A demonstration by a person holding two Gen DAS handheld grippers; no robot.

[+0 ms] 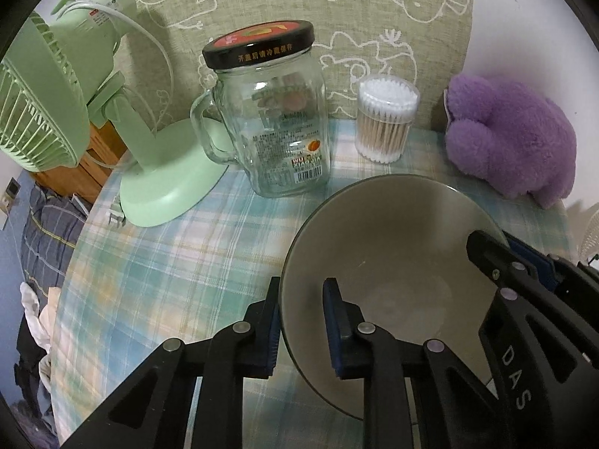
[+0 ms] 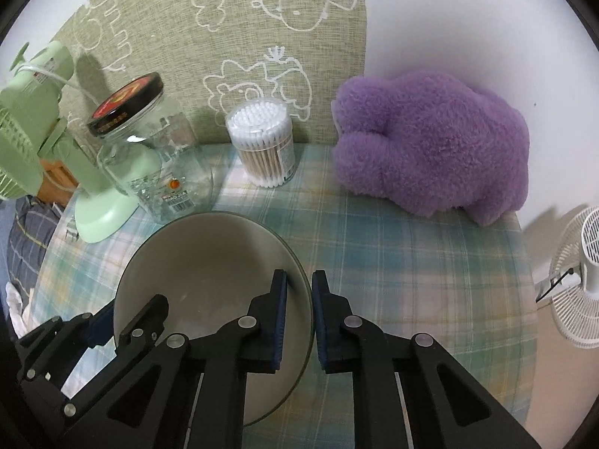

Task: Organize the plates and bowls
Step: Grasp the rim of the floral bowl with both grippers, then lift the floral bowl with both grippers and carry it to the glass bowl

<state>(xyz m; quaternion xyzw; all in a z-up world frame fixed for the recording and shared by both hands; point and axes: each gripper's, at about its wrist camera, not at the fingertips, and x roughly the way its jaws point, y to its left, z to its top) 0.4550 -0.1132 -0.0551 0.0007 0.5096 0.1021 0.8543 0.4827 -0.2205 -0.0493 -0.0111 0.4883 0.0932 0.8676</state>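
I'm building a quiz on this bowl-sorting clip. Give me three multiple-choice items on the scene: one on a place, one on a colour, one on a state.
1. Where does the cotton swab tub stand?
A. between the glass jar and the purple plush toy
B. inside the bowl
C. left of the fan

2. What colour is the jar's lid?
A. white
B. black rimmed, red on top
C. green

3. How do the left gripper and right gripper stand at the bowl?
A. both far above it
B. only one near it
C. each straddles the rim on opposite sides

Answers: 1 A, the right wrist view shows it between them. 2 B, seen in the left wrist view. 3 C, each has one finger inside and one outside.
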